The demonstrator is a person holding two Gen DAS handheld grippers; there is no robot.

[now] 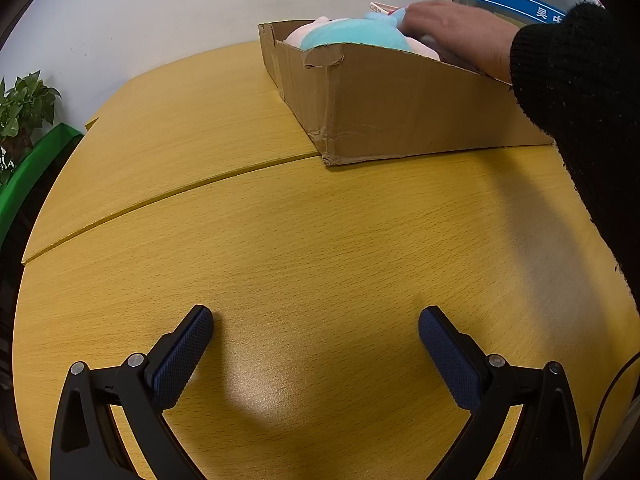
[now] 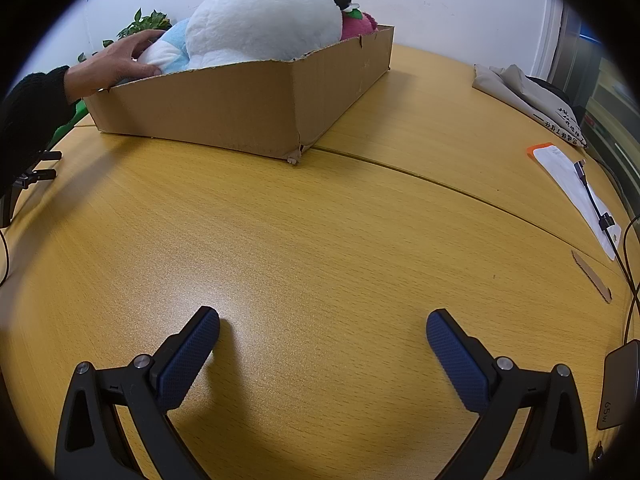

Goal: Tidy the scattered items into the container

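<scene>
A brown cardboard box (image 1: pixel 400 108) stands on the wooden table (image 1: pixel 304 248); it also shows in the right wrist view (image 2: pixel 224 112). It holds plush toys: a blue and white one (image 1: pixel 352 34), a large white one (image 2: pixel 264 20) and a pink one (image 2: pixel 358 24). A bare hand (image 1: pixel 456 32) in a black sleeve reaches into the box and touches the blue plush (image 2: pixel 168 50). My left gripper (image 1: pixel 316 320) is open and empty over bare table. My right gripper (image 2: pixel 322 322) is open and empty, well short of the box.
A potted plant (image 1: pixel 24 108) and a green ledge (image 1: pixel 36 164) are at the far left. On the right lie a grey cloth bag (image 2: pixel 532 100), a white sheet with a cable (image 2: pixel 576 192), a cardboard strip (image 2: pixel 592 276) and a black charger (image 2: pixel 618 384).
</scene>
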